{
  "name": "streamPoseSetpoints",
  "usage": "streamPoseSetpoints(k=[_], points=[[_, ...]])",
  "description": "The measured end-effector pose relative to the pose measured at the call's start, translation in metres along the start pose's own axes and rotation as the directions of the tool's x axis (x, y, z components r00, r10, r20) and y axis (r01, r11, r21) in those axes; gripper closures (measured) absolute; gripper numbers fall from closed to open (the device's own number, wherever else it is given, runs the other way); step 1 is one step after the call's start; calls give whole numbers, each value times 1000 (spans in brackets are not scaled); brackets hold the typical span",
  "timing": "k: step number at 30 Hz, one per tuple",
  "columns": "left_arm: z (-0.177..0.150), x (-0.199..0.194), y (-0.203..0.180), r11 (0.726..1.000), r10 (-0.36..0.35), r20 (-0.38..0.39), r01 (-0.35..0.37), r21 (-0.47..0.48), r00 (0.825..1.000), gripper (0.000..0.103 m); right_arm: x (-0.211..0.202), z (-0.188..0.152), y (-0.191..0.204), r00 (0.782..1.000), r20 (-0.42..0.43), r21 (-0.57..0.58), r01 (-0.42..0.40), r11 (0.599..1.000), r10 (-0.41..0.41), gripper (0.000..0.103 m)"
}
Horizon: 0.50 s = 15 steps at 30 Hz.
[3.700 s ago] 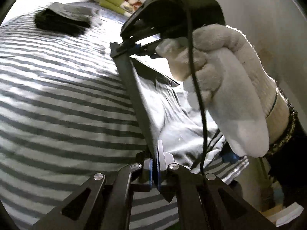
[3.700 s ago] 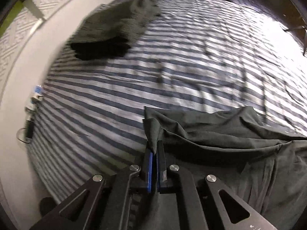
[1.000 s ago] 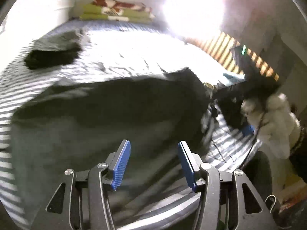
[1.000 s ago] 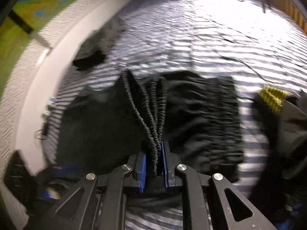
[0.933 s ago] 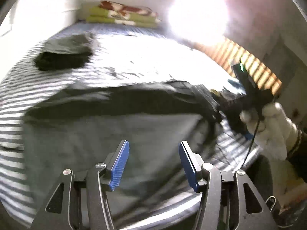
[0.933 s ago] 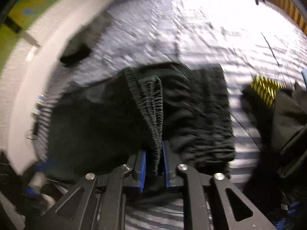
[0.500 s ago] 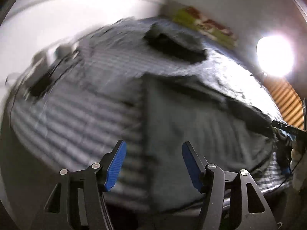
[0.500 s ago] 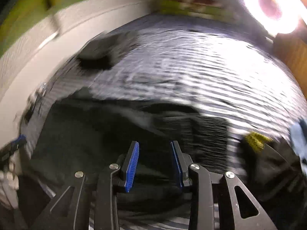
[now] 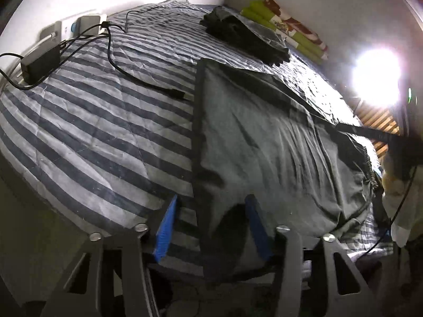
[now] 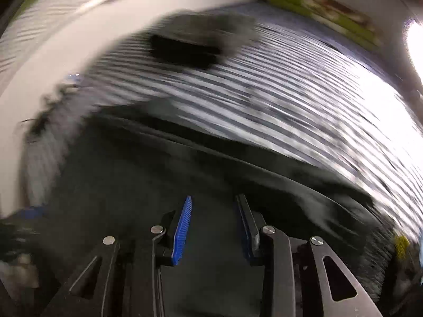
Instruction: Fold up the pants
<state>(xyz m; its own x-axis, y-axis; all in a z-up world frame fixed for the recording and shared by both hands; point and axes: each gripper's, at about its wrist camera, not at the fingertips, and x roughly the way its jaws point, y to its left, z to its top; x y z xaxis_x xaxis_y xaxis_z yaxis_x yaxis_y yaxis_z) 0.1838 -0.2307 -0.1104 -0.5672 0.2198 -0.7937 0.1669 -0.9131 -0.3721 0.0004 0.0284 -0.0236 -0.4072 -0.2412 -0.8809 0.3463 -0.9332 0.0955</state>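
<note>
The pants (image 9: 264,137) lie spread flat on the striped bed (image 9: 92,121), apparently folded once lengthwise; further folds remain. The left gripper (image 9: 208,227) is closing astride the hem, not yet pinching, and the right gripper (image 10: 212,227) hovers spread and empty.

Striped bed (image 9: 92,132) left of pants (image 9: 264,145): open. Cable (image 9: 137,79) and adapter (image 9: 39,63) crowd far-left corner. Folded dark pile (image 9: 246,37) blocks far edge.

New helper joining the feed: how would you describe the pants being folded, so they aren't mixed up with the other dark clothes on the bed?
Find the striped bed. The pants are the big grey-green garment lying flat along its near edge, with a dark hem band beside a loose cable end. The other dark clothes are a small folded stack far back, by the green-and-red pillows.
</note>
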Motion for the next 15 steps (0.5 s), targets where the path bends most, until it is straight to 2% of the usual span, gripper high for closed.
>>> streamPoseSetpoints(k=[2, 4, 5, 9, 13, 15], points=[[0, 1, 0, 1000, -1, -3, 1, -2, 1000, 60, 17, 20, 33, 998, -16, -23, -66, 998, 66, 72], [-1, 1, 1, 1000, -22, -14, 22, -12, 1000, 72, 44, 45, 56, 993, -40, -18, -112, 994, 112, 72], [-2, 0, 0, 999, -30, -18, 30, -12, 999, 75, 57, 51, 61, 991, -58, 0, -121, 993, 121, 72], [-3, 1, -1, 999, -32, 0, 32, -6, 999, 95, 105, 72, 68, 987, -132, 73, -87, 994, 96, 72], [-4, -4, -4, 998, -54, 31, 54, -9, 998, 100, 107, 75, 76, 983, -167, 65, -68, 996, 78, 70], [-3, -8, -10, 998, -65, 54, 65, 4, 996, 100, 96, 77, 82, 970, -183, 107, -143, 984, 161, 70]])
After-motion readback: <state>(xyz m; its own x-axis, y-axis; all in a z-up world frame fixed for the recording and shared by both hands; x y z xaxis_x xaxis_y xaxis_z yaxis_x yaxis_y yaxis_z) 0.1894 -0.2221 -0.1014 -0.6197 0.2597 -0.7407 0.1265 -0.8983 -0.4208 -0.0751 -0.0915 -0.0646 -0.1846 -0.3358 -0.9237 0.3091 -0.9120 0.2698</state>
